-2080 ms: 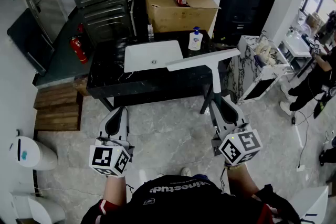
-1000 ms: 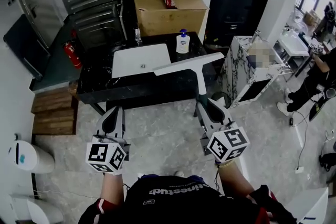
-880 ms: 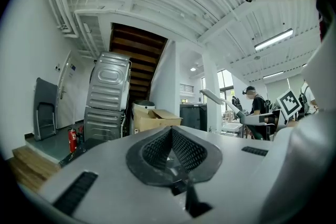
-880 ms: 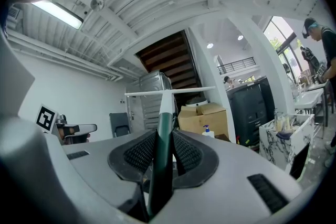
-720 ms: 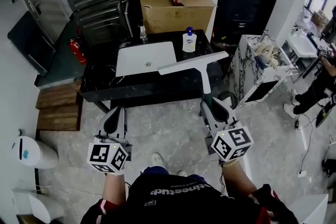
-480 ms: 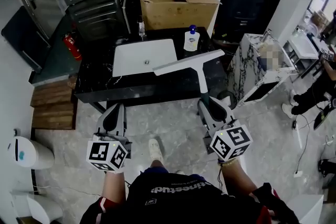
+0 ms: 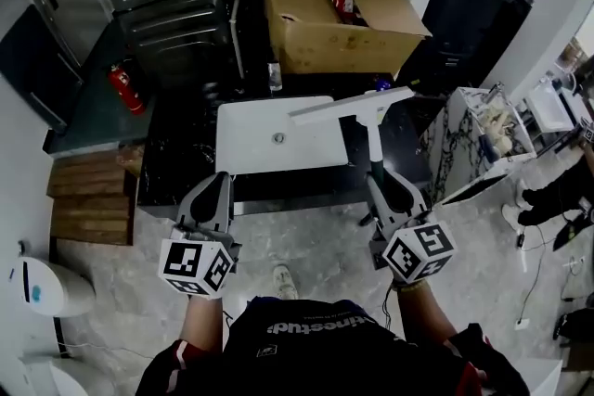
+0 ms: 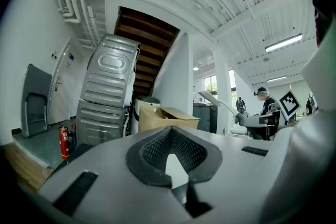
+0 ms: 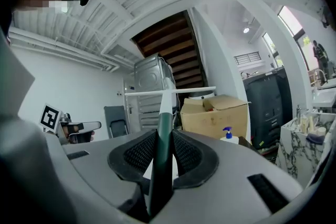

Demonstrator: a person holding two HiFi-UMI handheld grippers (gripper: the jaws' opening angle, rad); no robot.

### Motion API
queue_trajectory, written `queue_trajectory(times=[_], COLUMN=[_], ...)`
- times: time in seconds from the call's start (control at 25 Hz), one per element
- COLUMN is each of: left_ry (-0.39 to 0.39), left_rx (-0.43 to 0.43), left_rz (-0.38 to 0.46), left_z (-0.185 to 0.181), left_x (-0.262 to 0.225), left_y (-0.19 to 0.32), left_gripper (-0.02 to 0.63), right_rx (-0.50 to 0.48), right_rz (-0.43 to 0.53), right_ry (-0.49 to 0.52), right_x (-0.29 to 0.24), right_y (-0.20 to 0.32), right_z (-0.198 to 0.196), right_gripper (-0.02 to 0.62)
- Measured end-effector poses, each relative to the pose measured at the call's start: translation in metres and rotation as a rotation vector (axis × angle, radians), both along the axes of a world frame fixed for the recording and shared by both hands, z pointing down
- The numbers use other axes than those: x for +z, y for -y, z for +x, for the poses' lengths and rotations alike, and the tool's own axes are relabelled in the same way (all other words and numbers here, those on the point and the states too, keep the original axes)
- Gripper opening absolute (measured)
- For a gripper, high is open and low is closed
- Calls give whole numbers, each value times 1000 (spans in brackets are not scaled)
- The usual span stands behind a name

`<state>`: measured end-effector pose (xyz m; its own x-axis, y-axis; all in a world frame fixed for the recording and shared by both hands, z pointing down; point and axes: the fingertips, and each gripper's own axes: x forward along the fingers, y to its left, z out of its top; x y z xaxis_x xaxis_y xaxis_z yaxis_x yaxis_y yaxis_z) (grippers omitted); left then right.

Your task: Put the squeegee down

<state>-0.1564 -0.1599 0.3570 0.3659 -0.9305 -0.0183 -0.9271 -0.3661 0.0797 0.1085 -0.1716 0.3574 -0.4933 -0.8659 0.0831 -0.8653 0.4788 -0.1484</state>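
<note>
Currently the squeegee point(image 7: 369, 130) is held by its dark green handle between the jaws of the right gripper point(image 7: 379, 176), and it is not put down yet. In the right gripper view the two black pads point(image 9: 137, 153) are seen pressed on both sides of the handle, so the jaws are closed on it with only the handle's width between them. The white shaft is pointed away from the person, and the long white blade point(image 7: 351, 105) is carried across its far end, in the air above the right rim of the white sink point(image 7: 269, 139). The sink is set in a black counter point(image 7: 176, 153), and a cardboard box point(image 7: 343, 9) is seen behind it. A soap bottle point(image 9: 227, 135) with a blue pump is visible on the counter in the right gripper view. The left gripper point(image 7: 218, 181) is kept level beside the right one, near the front edge of the counter. In the left gripper view its pads point(image 8: 155, 149) are seen meeting at the tips and nothing is held between them. A red fire extinguisher point(image 7: 121, 88) is seen on the floor to the left.
</note>
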Motion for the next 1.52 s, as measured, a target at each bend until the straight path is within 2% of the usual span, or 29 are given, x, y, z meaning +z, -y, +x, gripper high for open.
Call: queue_trajectory(times=[0.2, 0.32, 0.52, 0.76, 1.04, 1.2, 1.4, 1.52], left_ry=[-10, -30, -47, -48, -35, -80, -38, -22], left_rx=[13, 17, 27, 42, 52, 22, 33, 44], left_rz=[-3, -9, -16, -69, -158, -267, -409, -467], left_z=[-34, -41, -34, -9, 26, 28, 36, 40], left_x=[-1, 1, 3, 30, 105, 153, 217, 239], left_y=[54, 75, 101, 126, 159, 180, 201, 209], left_gripper=[12, 12, 12, 12, 12, 12, 12, 12], right_rx=[-3, -6, -17, -40, -53, -51, -64, -50], right_rz=[0, -13, -44, -107, -289, -403, -553, -644], right_ry=[-4, -13, -18, -18, -57, -89, -152, -194], right_x=[-6, -3, 5, 33, 122, 177, 245, 276], right_y=[48, 65, 90, 121, 153, 168, 190, 202], right_z=[-40, -51, -51, -47, -39, -39, -46, -47], right_gripper=[121, 121, 121, 121, 122, 122, 123, 123])
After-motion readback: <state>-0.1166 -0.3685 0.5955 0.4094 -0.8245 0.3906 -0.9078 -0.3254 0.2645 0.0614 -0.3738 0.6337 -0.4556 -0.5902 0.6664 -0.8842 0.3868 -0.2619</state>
